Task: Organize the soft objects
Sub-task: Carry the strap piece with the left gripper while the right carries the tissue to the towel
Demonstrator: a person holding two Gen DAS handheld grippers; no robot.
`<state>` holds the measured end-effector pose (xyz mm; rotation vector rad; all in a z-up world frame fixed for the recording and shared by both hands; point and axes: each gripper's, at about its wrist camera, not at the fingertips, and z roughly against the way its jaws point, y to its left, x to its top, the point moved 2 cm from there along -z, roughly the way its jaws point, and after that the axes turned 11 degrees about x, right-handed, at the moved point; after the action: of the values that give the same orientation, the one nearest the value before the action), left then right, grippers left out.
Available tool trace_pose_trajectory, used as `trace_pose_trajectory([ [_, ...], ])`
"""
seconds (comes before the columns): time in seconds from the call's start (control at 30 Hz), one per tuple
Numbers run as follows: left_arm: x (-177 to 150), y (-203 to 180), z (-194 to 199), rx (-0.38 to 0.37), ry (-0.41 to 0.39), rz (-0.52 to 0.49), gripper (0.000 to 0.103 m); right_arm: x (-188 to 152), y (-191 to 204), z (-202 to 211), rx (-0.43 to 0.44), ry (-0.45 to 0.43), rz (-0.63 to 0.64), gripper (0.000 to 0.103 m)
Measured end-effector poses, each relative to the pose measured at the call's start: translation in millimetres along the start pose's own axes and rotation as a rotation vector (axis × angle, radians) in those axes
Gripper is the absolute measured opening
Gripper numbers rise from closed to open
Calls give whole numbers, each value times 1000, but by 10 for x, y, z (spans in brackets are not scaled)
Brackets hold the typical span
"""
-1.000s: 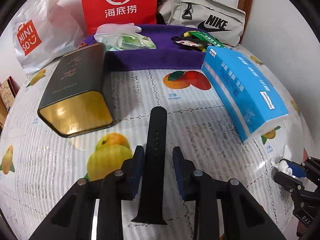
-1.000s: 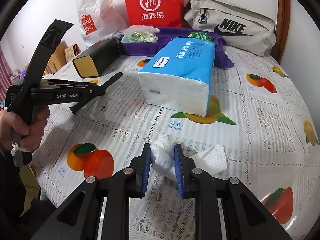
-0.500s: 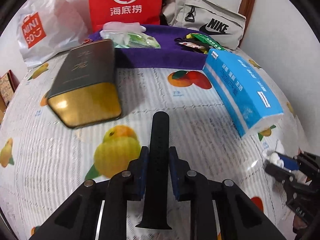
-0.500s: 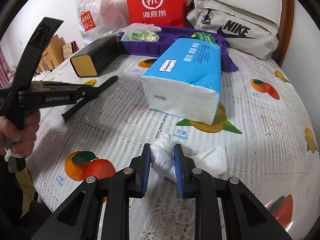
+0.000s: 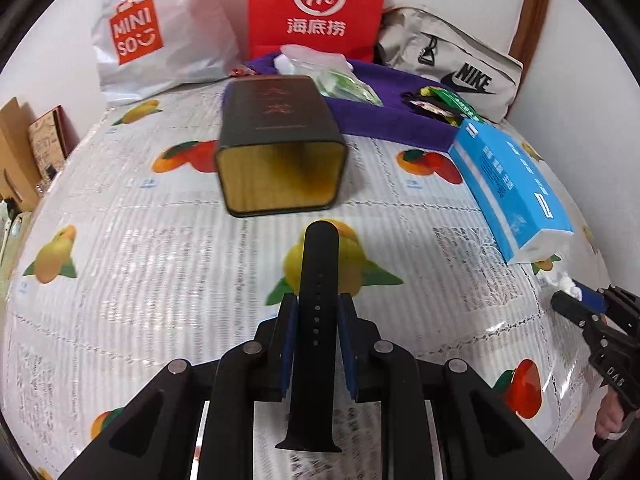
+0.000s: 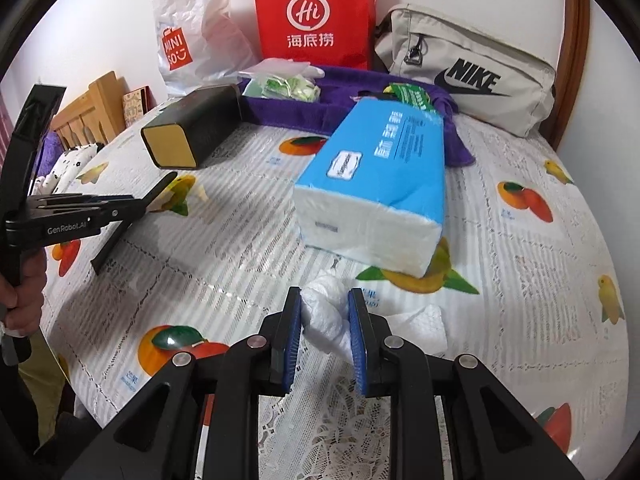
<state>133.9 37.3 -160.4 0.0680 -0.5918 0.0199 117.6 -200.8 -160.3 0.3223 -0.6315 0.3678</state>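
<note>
We carry a black watch strap [image 5: 318, 300] clamped in our left gripper [image 5: 318, 320] toward the open dark tin [image 5: 280, 160], seemingly to stow it there, while beside the tin our right gripper [image 6: 325, 314] fingers pinch a crumpled tissue [image 6: 326, 308].

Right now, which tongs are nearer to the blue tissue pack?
Right. The right tongs, shut on a crumpled white tissue, sit just in front of the blue tissue pack. The left tongs, gripping a black strap, are farther off, toward the dark tin.
</note>
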Motion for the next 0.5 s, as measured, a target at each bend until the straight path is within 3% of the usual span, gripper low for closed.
trace_pose_trajectory([
  [0.5,203,280,370,3,-60,76,20,294,38,329,1,-79,28,23],
])
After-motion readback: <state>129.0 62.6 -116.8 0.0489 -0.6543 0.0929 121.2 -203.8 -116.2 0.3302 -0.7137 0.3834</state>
